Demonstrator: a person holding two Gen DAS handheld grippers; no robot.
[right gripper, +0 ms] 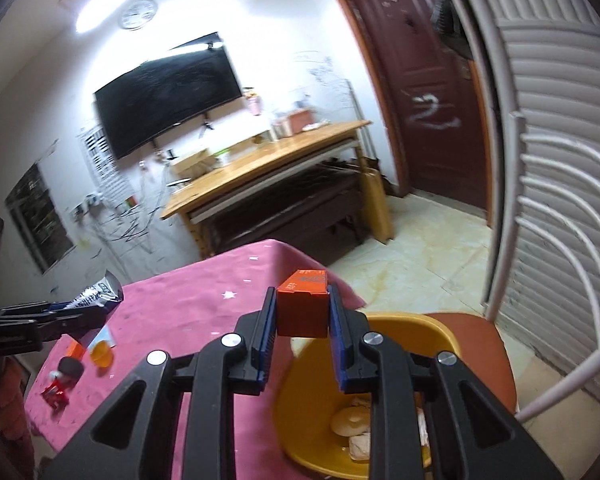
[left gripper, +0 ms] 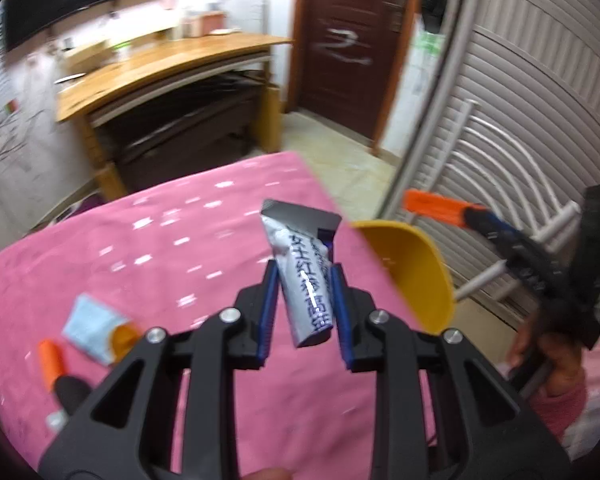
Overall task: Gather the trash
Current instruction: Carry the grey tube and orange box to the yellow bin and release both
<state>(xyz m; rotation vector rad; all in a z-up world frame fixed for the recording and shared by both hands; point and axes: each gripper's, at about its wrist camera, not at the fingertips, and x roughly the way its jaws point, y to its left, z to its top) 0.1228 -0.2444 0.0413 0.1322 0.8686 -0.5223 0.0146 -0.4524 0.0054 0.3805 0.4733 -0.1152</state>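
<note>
My left gripper [left gripper: 305, 270] is shut on a silver tube with dark lettering [left gripper: 300, 264], held over the pink tablecloth [left gripper: 140, 240]. From the right wrist view the same tube [right gripper: 96, 294] pokes out at the far left. My right gripper [right gripper: 302, 292] is shut on a small orange box [right gripper: 303, 306], above the table's corner and the rim of a yellow bin [right gripper: 400, 324]. The bin [left gripper: 416, 268] stands just past the table's right edge and holds several crumpled scraps [right gripper: 356, 428]. In the left wrist view the orange box [left gripper: 432, 206] hangs over the bin.
On the cloth lie a pale blue packet [left gripper: 94, 326], an orange cap [left gripper: 122, 340], an orange and black item [left gripper: 56, 372] and a small red thing [right gripper: 55, 394]. A wooden desk [right gripper: 268, 164], a brown door [right gripper: 424, 92] and a white railing [right gripper: 556, 240] stand around.
</note>
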